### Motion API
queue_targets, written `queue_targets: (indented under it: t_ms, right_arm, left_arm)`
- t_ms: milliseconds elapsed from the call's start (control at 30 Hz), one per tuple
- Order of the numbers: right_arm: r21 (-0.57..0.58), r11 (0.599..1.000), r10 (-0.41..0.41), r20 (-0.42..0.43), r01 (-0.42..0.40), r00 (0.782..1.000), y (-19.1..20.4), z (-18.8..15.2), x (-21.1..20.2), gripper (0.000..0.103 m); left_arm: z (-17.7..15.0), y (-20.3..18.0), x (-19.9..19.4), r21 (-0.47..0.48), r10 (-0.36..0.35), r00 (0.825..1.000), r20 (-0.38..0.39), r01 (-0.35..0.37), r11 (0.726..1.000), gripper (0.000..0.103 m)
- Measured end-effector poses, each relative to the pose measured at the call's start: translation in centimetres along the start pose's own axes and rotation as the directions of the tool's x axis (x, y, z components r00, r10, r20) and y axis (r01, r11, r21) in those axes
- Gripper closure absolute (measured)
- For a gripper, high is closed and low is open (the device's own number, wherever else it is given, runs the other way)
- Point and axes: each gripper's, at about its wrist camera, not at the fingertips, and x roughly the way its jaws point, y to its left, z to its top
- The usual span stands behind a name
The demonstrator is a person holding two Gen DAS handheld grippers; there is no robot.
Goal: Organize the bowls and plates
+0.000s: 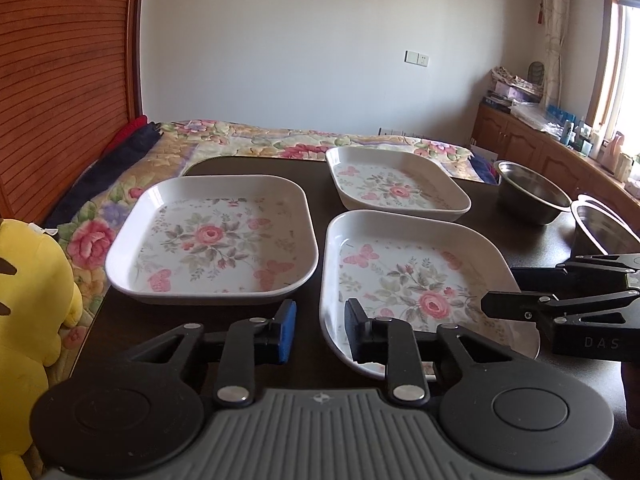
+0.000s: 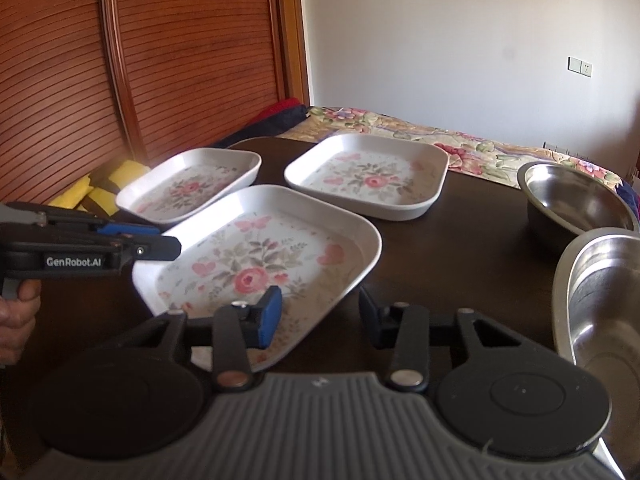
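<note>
Three white square plates with a rose print lie on the dark table (image 1: 304, 176). The near plate (image 1: 416, 280) (image 2: 260, 264) lies between both grippers. My left gripper (image 1: 320, 328) (image 2: 156, 238) is open and straddles that plate's left rim, with nothing pinched. Also open, my right gripper (image 2: 319, 318) (image 1: 520, 296) straddles its right front rim. The left plate (image 1: 212, 240) (image 2: 192, 188) and the far plate (image 1: 396, 184) (image 2: 368, 176) lie apart from it. Two steel bowls sit at the right, one farther (image 1: 532, 196) (image 2: 580, 204) and one nearer (image 1: 608, 232) (image 2: 600, 300).
A bed with a floral quilt (image 1: 240, 136) (image 2: 480, 144) borders the table's far and left sides. A yellow plush toy (image 1: 32, 300) (image 2: 100, 188) sits at the table's left edge. A person's hand (image 2: 16, 312) holds the left gripper. A slatted wooden door (image 2: 160, 60) stands behind.
</note>
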Motion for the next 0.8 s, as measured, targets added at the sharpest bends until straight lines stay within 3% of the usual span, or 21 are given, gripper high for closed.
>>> queue_targets:
  t_ms: [367, 500, 800]
  right_arm:
    - [0.017, 1.0, 0.005, -0.01, -0.005, 1.0, -0.53, -0.01, 0.58, 0.066]
    - [0.028, 0.999, 0.016, -0.011, -0.015, 1.0, -0.59, -0.08, 0.47, 0.071]
    - [0.073, 0.997, 0.022, -0.008, -0.021, 1.0, -1.0, -0.12, 0.29, 0.075]
  left_arm:
    - [0.02, -0.17, 0.72, 0.003, -0.012, 1.0, -0.007, 0.012, 1.0, 0.076]
    - [0.01, -0.35, 0.81, 0.007, -0.018, 1.0, -0.004, 0.018, 1.0, 0.086]
    - [-0.35, -0.81, 0.34, 0.009, -0.024, 1.0, -0.003, 0.024, 1.0, 0.088]
